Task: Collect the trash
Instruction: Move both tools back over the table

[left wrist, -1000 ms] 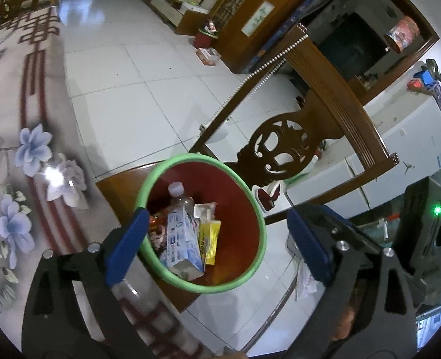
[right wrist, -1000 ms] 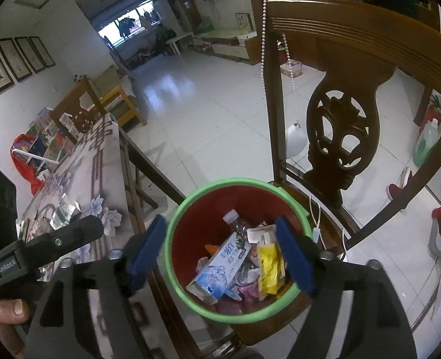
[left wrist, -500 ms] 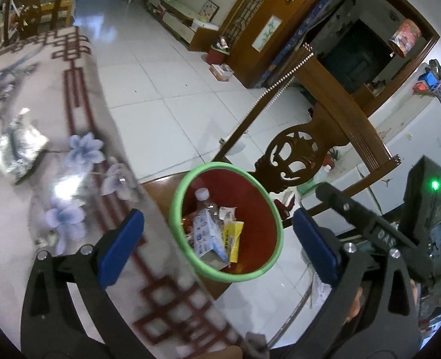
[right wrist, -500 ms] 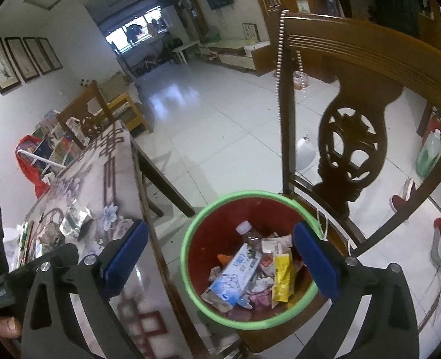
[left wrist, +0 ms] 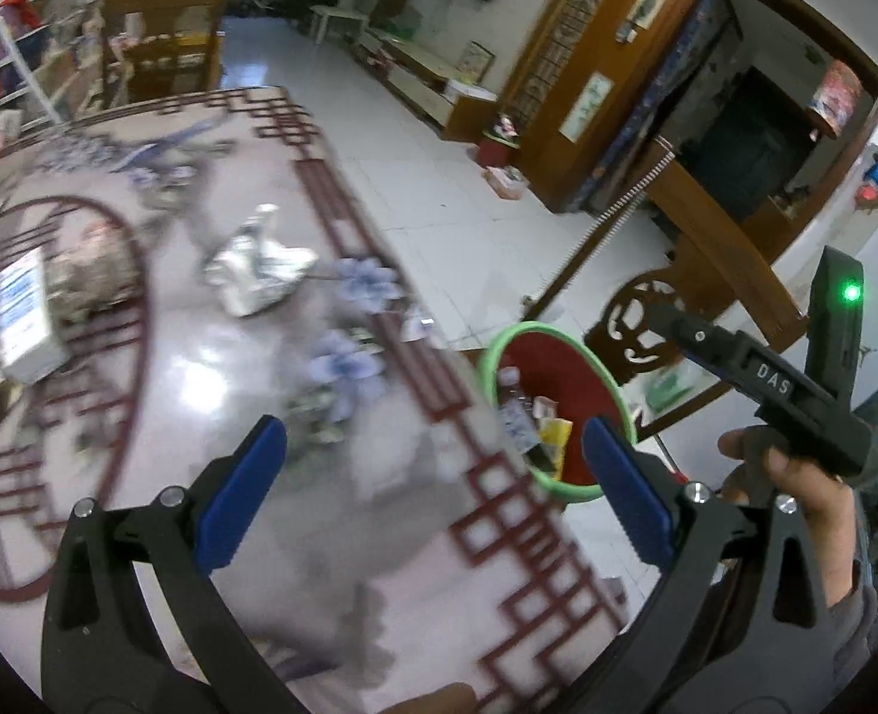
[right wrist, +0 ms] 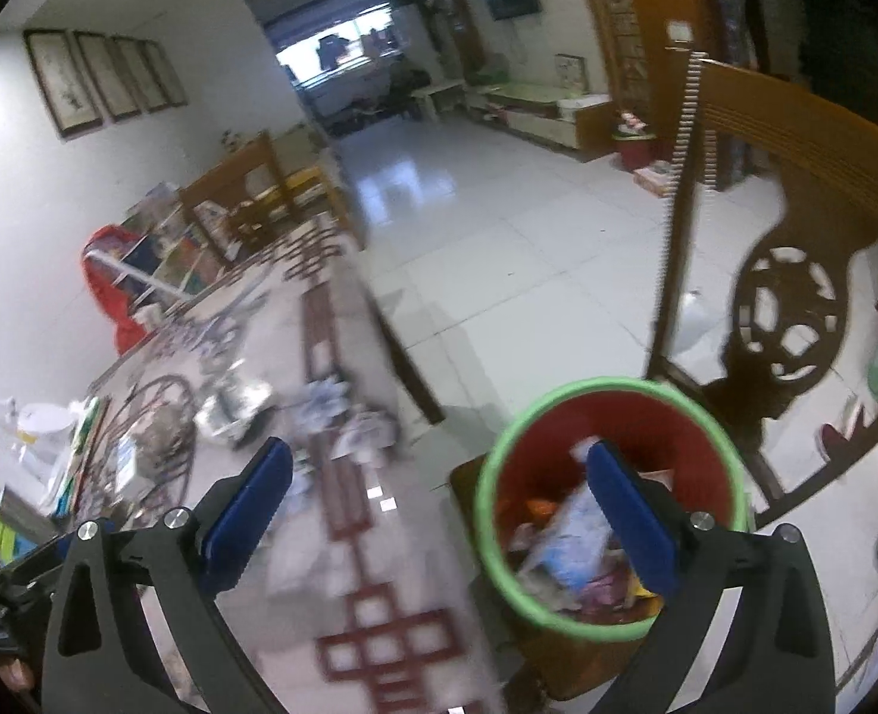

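You have swung both tools away from the green-rimmed red trash bin (left wrist: pixel 552 410), the left tool (left wrist: pixel 433 494) and right tool (right wrist: pixel 439 506) both apart and empty, toward the crumpled silver foil wrapper (left wrist: pixel 257 276) ahead-left on the patterned tabletop (left wrist: pixel 212 357), likely your next pickup.

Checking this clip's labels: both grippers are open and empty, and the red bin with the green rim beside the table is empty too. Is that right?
Not quite. The left gripper and right gripper are indeed open and empty, but the red bin is not empty: the right wrist view shows cartons and wrappers piled inside it. It does stand beside the table.
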Available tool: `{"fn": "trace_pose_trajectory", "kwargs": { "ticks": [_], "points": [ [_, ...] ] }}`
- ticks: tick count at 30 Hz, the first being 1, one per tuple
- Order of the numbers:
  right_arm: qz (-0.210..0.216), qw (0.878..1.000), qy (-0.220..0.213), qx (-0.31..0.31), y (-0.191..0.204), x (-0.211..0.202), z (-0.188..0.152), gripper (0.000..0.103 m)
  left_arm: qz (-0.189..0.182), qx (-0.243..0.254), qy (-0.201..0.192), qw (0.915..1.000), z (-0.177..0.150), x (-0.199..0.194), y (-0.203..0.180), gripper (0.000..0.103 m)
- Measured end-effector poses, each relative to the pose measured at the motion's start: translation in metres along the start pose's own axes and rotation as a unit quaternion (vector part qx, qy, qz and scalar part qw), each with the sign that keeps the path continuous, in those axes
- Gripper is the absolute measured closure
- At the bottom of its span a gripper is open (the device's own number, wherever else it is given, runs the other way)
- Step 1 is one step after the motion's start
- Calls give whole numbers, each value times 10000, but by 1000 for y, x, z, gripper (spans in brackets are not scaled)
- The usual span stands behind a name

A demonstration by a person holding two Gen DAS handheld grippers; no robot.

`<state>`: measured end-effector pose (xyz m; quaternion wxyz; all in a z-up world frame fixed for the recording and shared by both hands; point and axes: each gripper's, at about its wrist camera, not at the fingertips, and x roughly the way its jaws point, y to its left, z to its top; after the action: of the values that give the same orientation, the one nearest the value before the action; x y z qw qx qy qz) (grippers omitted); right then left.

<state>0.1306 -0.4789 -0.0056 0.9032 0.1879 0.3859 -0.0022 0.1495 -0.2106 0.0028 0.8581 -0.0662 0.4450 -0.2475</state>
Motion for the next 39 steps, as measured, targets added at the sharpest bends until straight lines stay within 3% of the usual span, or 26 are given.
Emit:
{"fn": "trace_pose_trajectory", "kwargs": {
  "ticks": [11,21,31,39],
  "points": [
    [257,9966,307,-719,85,29,-12,7,555,-493,-283,9968,-30,-70,102,5],
    [451,9852,815,-1437,160,65,-40,7,1106,-689,-339,9909,-46,-102,185,5],
    [477,9784,986,-1752,208,108,-36,7,1564,-848,-143,9839,-39,-87,254,5],
    [386,9834,1271,-1236,206,168,-24,7,1727,-302,280,9841,-26,-49,281,5]
  ]
}}
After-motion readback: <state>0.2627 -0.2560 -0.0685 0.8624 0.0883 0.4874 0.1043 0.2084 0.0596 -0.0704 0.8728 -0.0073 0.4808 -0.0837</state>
